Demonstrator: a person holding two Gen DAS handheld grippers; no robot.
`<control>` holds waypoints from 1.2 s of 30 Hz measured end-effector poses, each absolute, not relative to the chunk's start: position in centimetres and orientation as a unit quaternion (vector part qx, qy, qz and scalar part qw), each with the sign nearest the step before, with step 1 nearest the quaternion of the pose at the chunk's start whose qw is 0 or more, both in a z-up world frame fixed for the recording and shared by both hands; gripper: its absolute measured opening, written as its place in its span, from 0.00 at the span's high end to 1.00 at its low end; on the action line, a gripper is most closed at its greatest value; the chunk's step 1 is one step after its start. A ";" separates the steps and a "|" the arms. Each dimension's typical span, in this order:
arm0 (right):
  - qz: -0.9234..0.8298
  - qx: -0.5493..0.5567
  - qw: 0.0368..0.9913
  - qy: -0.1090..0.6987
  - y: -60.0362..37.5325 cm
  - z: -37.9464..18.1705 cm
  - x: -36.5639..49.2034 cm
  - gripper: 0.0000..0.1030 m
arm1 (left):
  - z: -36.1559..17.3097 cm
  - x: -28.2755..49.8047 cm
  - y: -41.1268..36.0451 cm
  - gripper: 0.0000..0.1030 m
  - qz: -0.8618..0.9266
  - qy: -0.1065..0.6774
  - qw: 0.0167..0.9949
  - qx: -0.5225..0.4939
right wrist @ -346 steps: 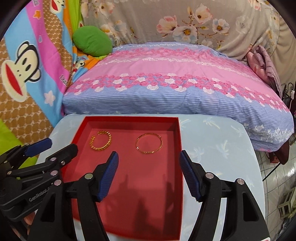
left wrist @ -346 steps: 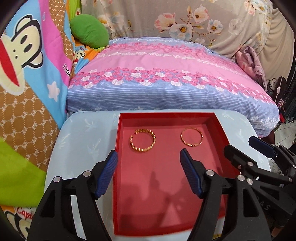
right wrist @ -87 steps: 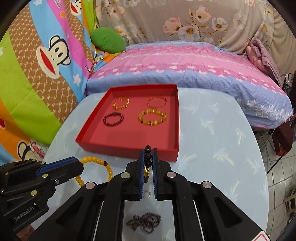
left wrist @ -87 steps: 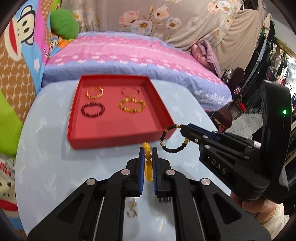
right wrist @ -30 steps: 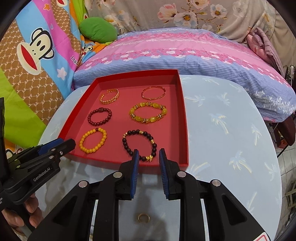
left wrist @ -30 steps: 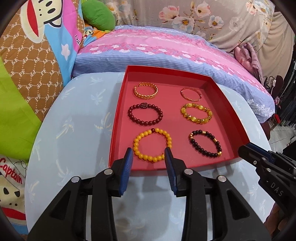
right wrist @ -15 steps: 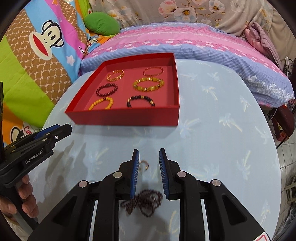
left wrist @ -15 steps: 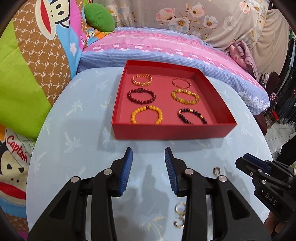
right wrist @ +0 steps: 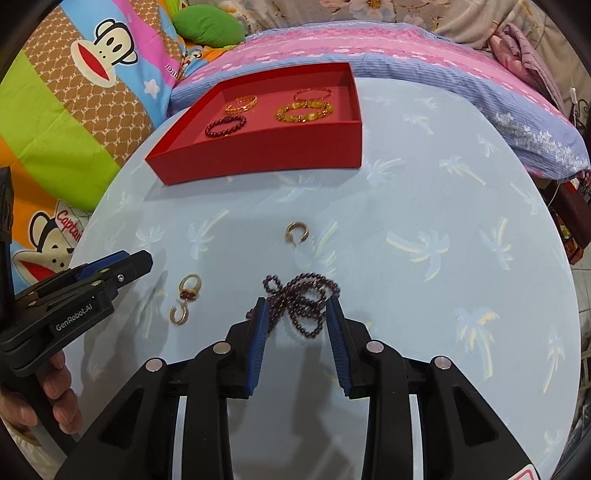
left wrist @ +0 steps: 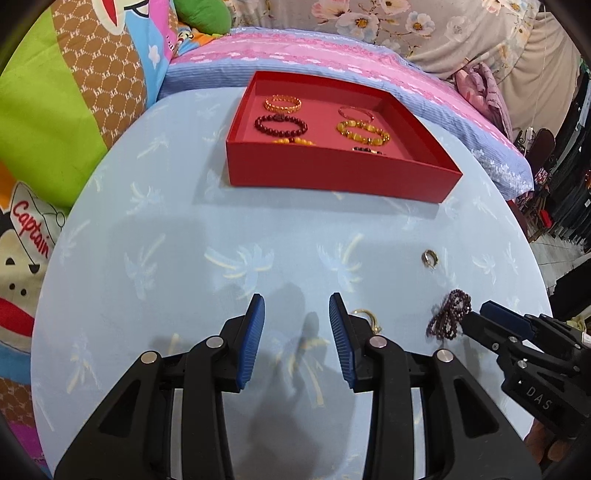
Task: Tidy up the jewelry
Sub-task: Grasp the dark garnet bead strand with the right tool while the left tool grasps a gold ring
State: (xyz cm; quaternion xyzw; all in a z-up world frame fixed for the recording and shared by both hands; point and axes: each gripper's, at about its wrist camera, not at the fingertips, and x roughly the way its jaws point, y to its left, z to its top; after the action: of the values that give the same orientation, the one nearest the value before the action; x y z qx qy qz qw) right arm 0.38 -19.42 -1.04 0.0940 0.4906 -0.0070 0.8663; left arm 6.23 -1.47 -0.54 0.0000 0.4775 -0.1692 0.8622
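Jewelry: six bracelets now lie in my red tray (left wrist: 332,173); rings (right wrist: 189,288) and bead strand (right wrist: 301,301) wait on the table.
Left gripper (left wrist: 297,338): pulled back, open, empty.
Right gripper (right wrist: 295,341): opening around the strand, not pinching.

A round table (left wrist: 184,236) with a pale blue palm-print cloth stands against a pink and blue striped pillow (right wrist: 424,55). Left of it lies a bright monkey-print blanket (right wrist: 74,92) with a green cushion (right wrist: 208,26) on top. Floral fabric (left wrist: 424,26) hangs behind.

A round pale-blue table (left wrist: 155,258) stands against a pink-striped pillow (right wrist: 424,55) and cartoon blanket (right wrist: 74,92).
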 end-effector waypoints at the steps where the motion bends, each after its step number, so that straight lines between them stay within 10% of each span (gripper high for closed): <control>1: -0.005 0.092 0.866 0.492 -19.2 -1.2 0.3 0.69 | -0.6 6.1 -1.5 0.66 -0.170 0.478 0.862 -0.001; 12: -0.006 0.083 0.863 0.498 -18.6 -2.5 0.8 0.70 | -0.7 5.2 -2.1 0.62 -0.181 0.480 0.858 0.002; 18: -0.005 0.085 0.864 0.496 -19.0 -2.6 1.1 0.94 | -0.9 5.0 -2.5 0.62 -0.189 0.486 0.853 0.003; 36: -0.008 0.105 0.865 0.490 -19.7 -1.9 0.7 0.96 | -1.8 4.5 -5.0 0.64 -0.220 0.500 0.838 0.015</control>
State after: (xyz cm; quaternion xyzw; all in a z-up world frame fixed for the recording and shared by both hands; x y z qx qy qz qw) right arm 0.72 -19.71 -1.86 0.1048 0.4900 -0.0076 0.8654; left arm 4.54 -5.05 -1.84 0.0150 0.4997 -0.2196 0.8378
